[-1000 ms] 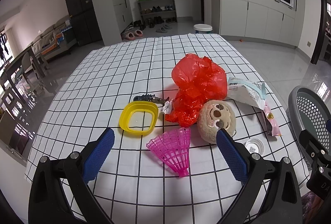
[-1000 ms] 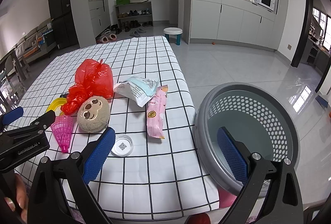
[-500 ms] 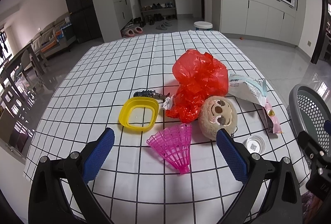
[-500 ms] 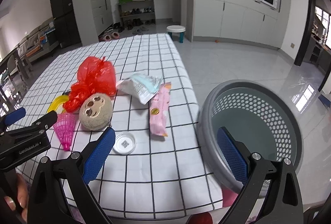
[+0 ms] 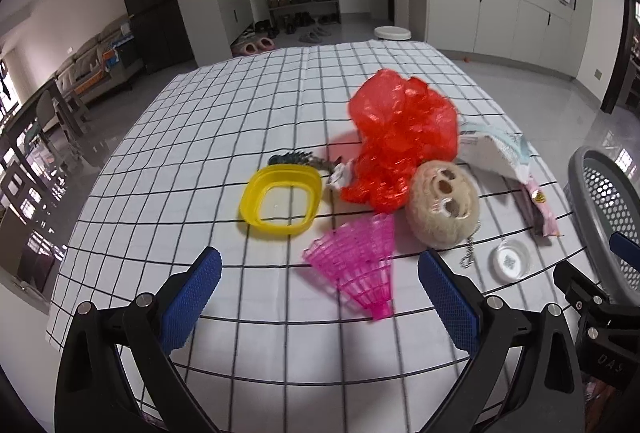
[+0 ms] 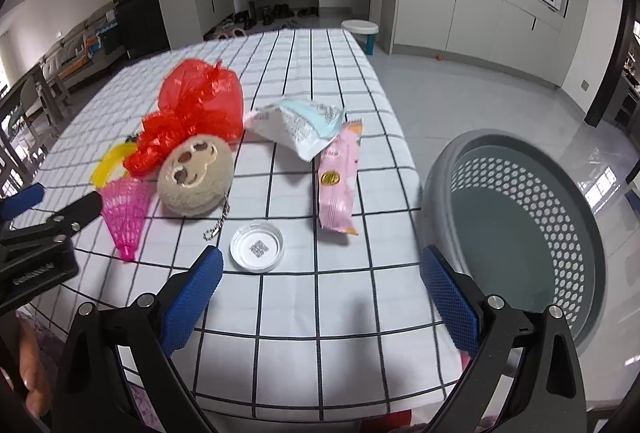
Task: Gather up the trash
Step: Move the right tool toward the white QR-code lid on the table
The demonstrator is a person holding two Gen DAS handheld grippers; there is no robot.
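**Both tools spread, trash on the checked cloth**

My left gripper hangs with fingers apart and nothing between them, above the pink shuttlecock. Only its view shows the whole yellow lid. My right gripper, equally spread and unloaded, alone sees inside the grey basket beside the table, plus the pink wrapper, white cap and red bag.

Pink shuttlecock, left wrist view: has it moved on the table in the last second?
No. The pink shuttlecock keeps its spot between the yellow lid and the plush toy. All three shift together in the frame, so the camera moved, not the shuttlecock.
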